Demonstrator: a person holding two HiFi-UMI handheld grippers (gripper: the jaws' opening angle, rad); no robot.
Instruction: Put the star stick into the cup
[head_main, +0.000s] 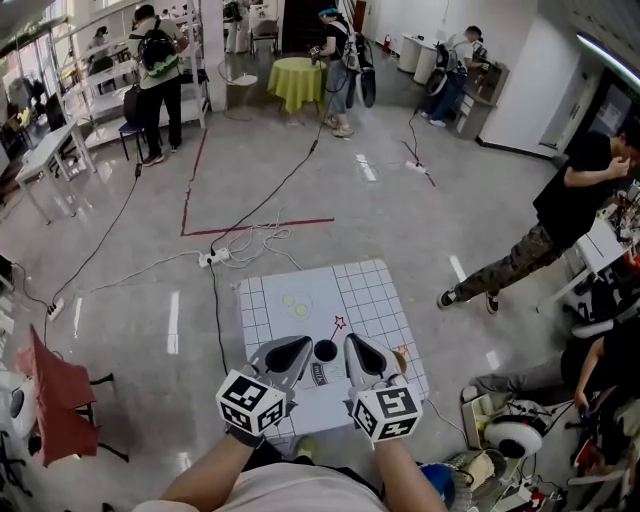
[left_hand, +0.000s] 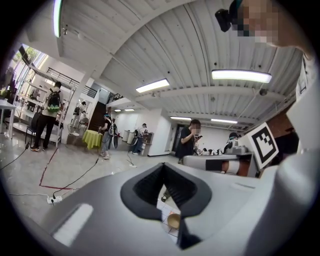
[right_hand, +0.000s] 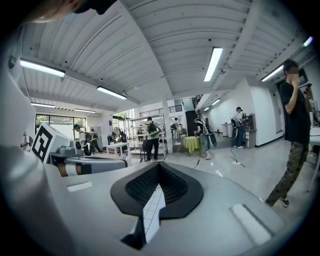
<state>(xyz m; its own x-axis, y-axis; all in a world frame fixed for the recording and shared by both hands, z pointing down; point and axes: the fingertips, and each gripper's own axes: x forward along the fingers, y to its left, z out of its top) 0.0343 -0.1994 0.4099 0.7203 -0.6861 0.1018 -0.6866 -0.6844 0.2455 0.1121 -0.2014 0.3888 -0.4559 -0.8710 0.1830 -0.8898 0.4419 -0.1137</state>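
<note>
The star stick (head_main: 337, 327) lies flat on the gridded white table (head_main: 372, 285), just below frame centre in my head view. Its red star end points to the upper right, and its lower end is just above the dark cup (head_main: 326, 350). I hold the left gripper (head_main: 302, 346) and the right gripper (head_main: 354, 343) either side of the cup. In each gripper view the jaws meet at the tips with nothing between them.
</note>
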